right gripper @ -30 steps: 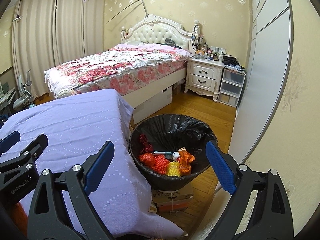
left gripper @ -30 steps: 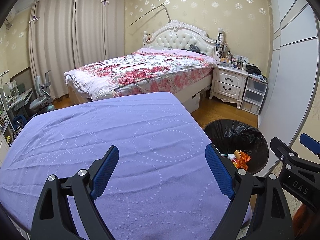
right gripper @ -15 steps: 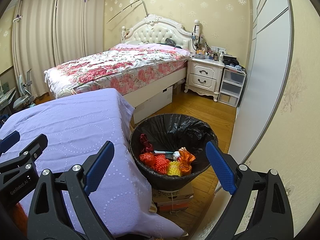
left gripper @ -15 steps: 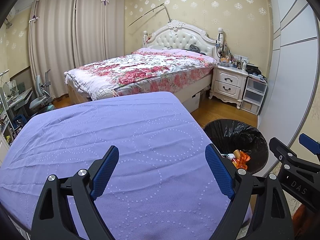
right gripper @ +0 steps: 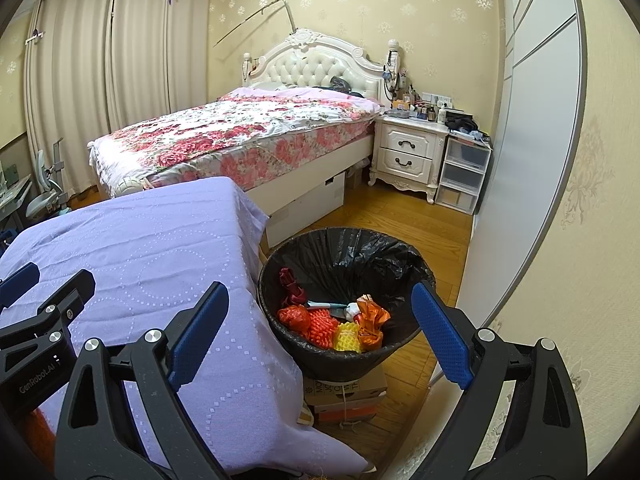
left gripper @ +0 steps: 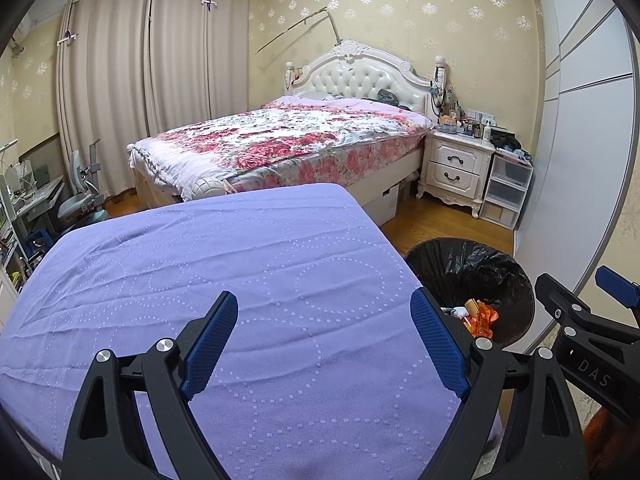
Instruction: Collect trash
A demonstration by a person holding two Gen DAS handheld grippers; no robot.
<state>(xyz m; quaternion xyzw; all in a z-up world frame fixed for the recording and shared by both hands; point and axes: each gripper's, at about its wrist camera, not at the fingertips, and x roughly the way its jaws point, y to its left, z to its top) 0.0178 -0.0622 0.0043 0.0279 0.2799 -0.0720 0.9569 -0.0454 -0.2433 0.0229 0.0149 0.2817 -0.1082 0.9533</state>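
A round bin lined with a black bag (right gripper: pixel 344 264) stands on the floor beside the table, resting on a cardboard box (right gripper: pixel 348 394). Inside lie several pieces of trash (right gripper: pixel 340 320): red, orange and yellow foam nets, crumpled wrappers. My right gripper (right gripper: pixel 320 326) hovers open over the bin's near side, nothing between its blue pads. My left gripper (left gripper: pixel 324 334) stands open above the lilac tablecloth (left gripper: pixel 208 264), empty too. The bin (left gripper: pixel 480 276) shows at the right of the left wrist view, with the right gripper's body (left gripper: pixel 584 344) beside it.
A floral bed (right gripper: pixel 240 136) fills the room behind the table. A white nightstand (right gripper: pixel 412 152) and plastic drawers (right gripper: pixel 460 176) stand at the back right. A tall wardrobe door (right gripper: pixel 532 152) runs along the right wall. A chair (left gripper: pixel 80 200) stands by the curtains.
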